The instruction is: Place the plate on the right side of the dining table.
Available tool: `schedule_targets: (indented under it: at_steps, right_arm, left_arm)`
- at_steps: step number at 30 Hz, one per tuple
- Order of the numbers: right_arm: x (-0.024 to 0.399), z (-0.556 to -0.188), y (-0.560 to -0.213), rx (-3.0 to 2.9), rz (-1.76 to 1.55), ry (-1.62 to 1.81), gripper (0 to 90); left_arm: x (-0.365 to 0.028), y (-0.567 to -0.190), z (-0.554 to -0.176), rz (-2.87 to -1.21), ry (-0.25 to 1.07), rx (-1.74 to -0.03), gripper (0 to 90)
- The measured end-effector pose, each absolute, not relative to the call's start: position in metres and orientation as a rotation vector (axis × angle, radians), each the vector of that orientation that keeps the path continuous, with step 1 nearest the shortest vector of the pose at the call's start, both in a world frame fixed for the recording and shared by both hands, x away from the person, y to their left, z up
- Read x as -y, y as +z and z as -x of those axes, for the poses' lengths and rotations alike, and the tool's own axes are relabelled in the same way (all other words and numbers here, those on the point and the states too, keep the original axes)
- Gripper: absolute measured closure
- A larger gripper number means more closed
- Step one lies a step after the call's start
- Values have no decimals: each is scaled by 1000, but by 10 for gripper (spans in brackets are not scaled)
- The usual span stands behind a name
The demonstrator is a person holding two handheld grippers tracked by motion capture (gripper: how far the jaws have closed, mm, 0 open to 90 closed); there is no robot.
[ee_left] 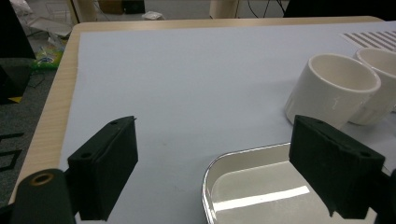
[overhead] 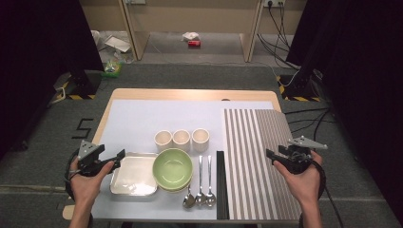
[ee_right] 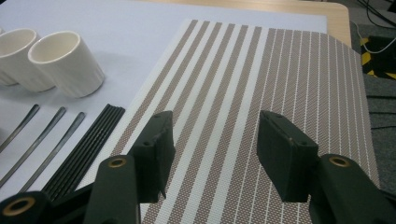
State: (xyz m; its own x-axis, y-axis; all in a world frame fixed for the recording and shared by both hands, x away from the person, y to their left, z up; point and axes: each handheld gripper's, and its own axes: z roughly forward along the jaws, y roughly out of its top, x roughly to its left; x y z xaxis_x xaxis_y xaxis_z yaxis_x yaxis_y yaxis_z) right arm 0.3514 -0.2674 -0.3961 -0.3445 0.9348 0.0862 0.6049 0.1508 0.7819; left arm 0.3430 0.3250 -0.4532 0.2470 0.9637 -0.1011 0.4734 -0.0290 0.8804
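Left gripper (overhead: 119, 155) hangs open right by the metal tray (overhead: 134, 178) near the desk's front-left edge, maybe touching it. Right gripper (overhead: 270, 154), open too, over the striped mat (overhead: 256, 156).

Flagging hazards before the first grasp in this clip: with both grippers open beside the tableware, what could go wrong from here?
1. The left gripper hangs open at the metal tray's edge; its thin, shiny rim could slip from the pads.
2. The green bowl sits against that tray, so shifting the tray may nudge it toward the spoons.
3. The three cups stand close together; reaching for one could knock another. The right gripper hovers open over the striped mat.
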Motion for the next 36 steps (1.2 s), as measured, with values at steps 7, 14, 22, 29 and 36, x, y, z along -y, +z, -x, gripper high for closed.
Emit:
schedule_targets:
  at_steps: [7, 14, 22, 29, 36]
  right_arm:
    - [264, -352, -397, -2029, -1457, 1051, 467]
    - [257, -353, -394, -2034, -1443, 1043, 467]
    - [246, -355, -396, -2071, -1421, 1046, 467]
    - [246, -357, -400, -2088, -1428, 1032, 467]
    - [245, -357, -400, -2091, -1419, 1031, 466]
  left_arm:
    - [-319, -458, -347, -1687, 661, -1356, 197]
    - [-317, -462, -348, -1743, 640, -1372, 295]
    - [-320, -469, -352, -1781, 576, -1459, 445]
    - [-320, -477, -356, -1808, 555, -1507, 563]
    - [-319, -480, -358, -1819, 530, -1540, 675]
